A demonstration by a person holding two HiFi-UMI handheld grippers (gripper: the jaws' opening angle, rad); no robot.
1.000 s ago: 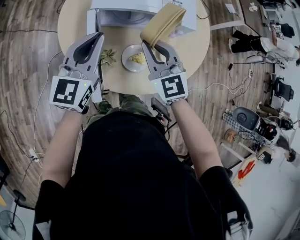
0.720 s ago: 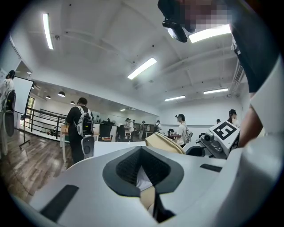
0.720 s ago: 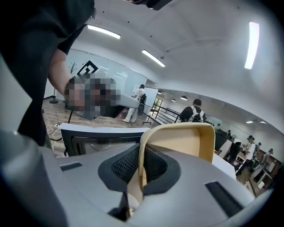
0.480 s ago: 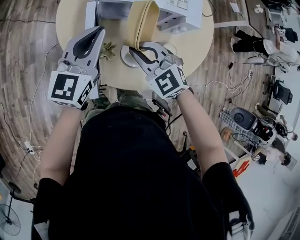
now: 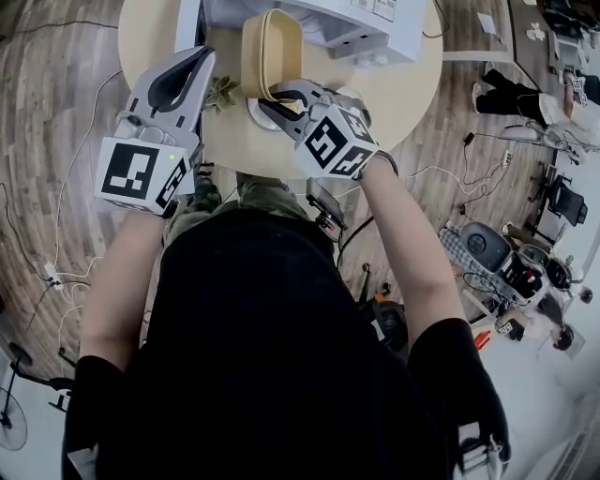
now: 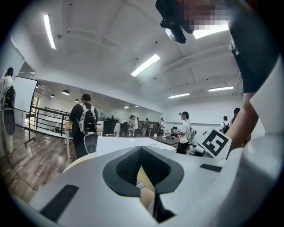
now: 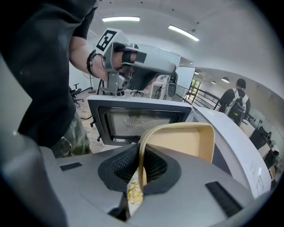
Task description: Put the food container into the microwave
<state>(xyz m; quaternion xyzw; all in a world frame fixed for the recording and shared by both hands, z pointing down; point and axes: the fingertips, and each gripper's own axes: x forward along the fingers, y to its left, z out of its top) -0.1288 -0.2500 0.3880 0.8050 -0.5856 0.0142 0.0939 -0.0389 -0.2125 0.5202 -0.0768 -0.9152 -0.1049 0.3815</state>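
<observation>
A tan rectangular food container stands on edge above the round table, right in front of the white microwave. My right gripper is shut on its near rim. The right gripper view shows that rim pinched between the pads, the container's hollow side facing right, and the open microwave door beyond. My left gripper hovers left of it, shut and holding nothing, and also appears as the left gripper in the right gripper view.
A bowl of yellow food lies on the table under my right gripper, and a small green plant sits beside it. The food shows below the jaws. Cables and chairs lie on the wooden floor. People stand in the background.
My right gripper has carried the tan container left and closer to the microwave, turning it from a slant to upright on its edge. The left gripper has barely moved.
</observation>
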